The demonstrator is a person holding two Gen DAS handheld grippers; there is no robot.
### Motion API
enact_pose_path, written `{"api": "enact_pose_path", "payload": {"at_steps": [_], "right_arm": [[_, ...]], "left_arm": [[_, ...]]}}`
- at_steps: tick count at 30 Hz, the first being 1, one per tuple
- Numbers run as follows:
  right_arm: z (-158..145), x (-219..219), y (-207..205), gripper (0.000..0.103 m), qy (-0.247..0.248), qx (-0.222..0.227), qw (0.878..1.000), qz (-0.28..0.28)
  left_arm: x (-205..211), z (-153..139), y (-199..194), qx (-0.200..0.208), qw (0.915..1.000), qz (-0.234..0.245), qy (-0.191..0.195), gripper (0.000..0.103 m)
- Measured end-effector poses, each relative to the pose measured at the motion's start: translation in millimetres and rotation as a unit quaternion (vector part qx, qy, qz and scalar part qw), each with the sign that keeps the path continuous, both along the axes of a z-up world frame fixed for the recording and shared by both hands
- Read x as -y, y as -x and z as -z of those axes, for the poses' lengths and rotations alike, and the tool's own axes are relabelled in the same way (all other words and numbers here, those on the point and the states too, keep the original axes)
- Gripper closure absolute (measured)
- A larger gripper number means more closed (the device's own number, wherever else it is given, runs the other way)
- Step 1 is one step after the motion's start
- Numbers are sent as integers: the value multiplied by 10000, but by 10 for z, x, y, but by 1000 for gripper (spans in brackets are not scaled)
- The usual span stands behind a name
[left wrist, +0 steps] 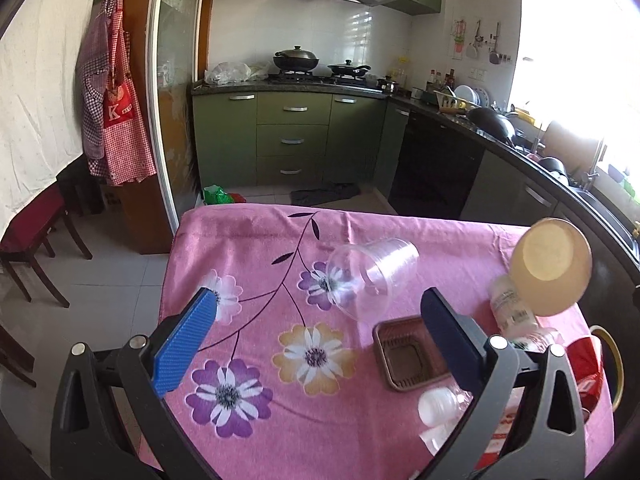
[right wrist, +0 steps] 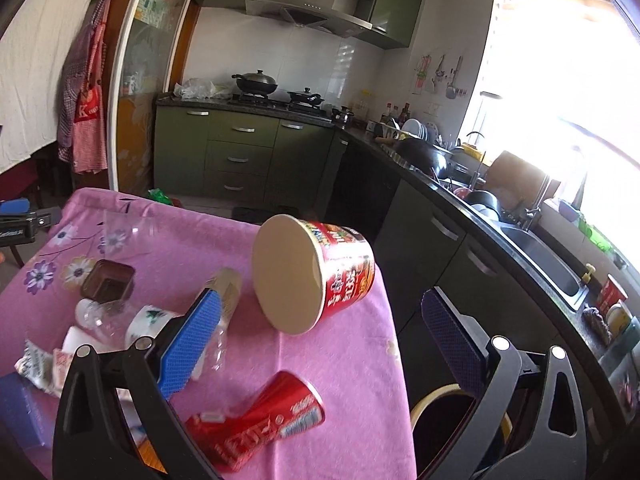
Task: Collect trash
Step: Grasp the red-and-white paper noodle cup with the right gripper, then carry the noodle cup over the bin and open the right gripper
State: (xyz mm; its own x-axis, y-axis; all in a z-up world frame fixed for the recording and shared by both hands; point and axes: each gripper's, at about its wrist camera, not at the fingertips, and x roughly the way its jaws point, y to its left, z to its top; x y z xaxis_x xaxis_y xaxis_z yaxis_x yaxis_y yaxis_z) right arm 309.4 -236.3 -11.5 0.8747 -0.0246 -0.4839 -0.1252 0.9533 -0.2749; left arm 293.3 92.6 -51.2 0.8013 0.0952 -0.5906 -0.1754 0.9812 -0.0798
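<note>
Both grippers, left (left wrist: 318,312) and right (right wrist: 320,320), stood spread wide, empty. Red paper noodle cup (right wrist: 316,276) lay tipped on pink floral tablecloth (right wrist: 340,364), ahead of right jaws. Best approach: straddle cup wall, close gently, avoid crushing.

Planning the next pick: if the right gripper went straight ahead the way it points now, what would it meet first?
Probably the noodle cup lying on its side; it sits ahead between the open right gripper fingers. Depth is unclear.

Both wrist views overlook pink-clothed table (left wrist: 248,240), kitchenward.
</note>
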Motion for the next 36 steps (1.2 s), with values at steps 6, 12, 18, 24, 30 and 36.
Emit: {"api": "enact_pose_path", "payload": {"at_steps": [6,12,18,24,30,36], "right_arm": [[237,-68,-896,6,415,-420,9971,475],[611,-128,-1524,33,764,-845,9900,829],[821,-57,-1748,83,943,-843,9864,1048],[525,405,-1668,98,406,-702,9905,1109],[-8,1095,-1325,98,-827,-942,9877,934],[-183,2196,-909,98,-1598,-1812,9624,1243]], "left_arm": [[-30,184,-106,-26,10000,5,10,6],[36,208,-94,14,9999,66,-156,6],[35,225,-86,-3,9999,83,-113,6],[79,255,-100,-36,9997,132,-183,6],[82,242,-73,36,9997,124,-209,6],[60,221,-36,102,9997,82,-192,6]]}}
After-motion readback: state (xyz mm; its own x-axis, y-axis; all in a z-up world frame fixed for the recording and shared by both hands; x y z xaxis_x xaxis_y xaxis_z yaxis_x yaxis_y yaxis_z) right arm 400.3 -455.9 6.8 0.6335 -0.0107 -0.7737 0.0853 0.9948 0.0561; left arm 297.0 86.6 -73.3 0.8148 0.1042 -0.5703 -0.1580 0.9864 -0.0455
